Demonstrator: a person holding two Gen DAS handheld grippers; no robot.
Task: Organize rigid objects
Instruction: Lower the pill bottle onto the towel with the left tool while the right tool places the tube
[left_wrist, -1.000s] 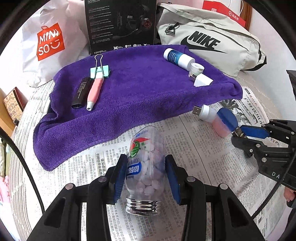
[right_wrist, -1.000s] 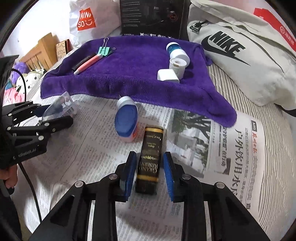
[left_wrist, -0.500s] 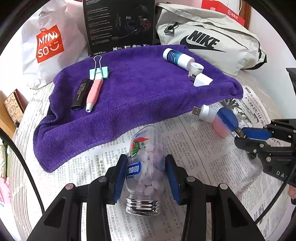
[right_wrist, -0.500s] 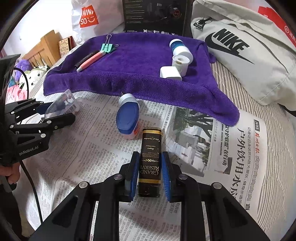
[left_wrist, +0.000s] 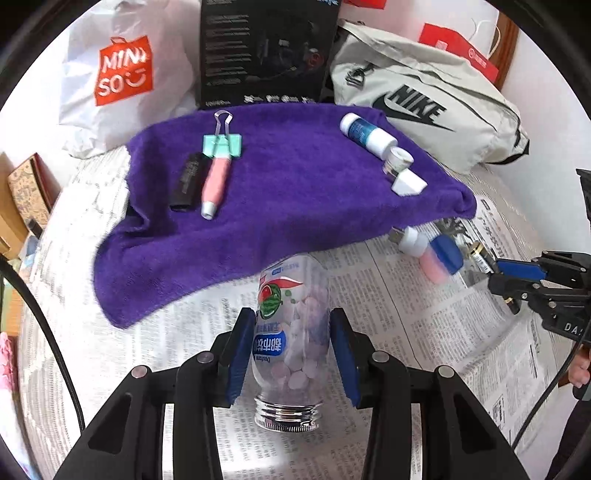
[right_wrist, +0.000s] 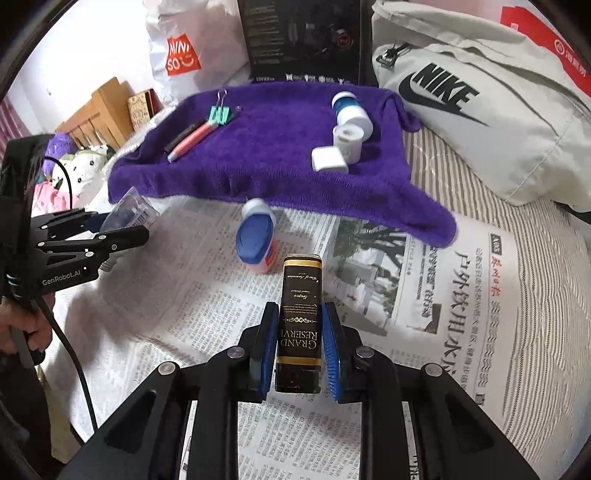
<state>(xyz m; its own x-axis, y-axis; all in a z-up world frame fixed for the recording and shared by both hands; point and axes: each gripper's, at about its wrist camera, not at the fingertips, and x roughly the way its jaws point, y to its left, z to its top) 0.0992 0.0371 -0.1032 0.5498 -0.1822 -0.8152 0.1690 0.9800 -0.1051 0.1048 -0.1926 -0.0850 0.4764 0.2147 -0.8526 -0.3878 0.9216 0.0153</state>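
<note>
Two hand-held grippers, left clamping candy jar, cap edge cropped

Striped bed; newspaper, purple towel on it

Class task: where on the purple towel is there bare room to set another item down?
The purple towel is bare in its middle, between the pink pen and the white square cap. Its left and right edges are crowded.
</note>
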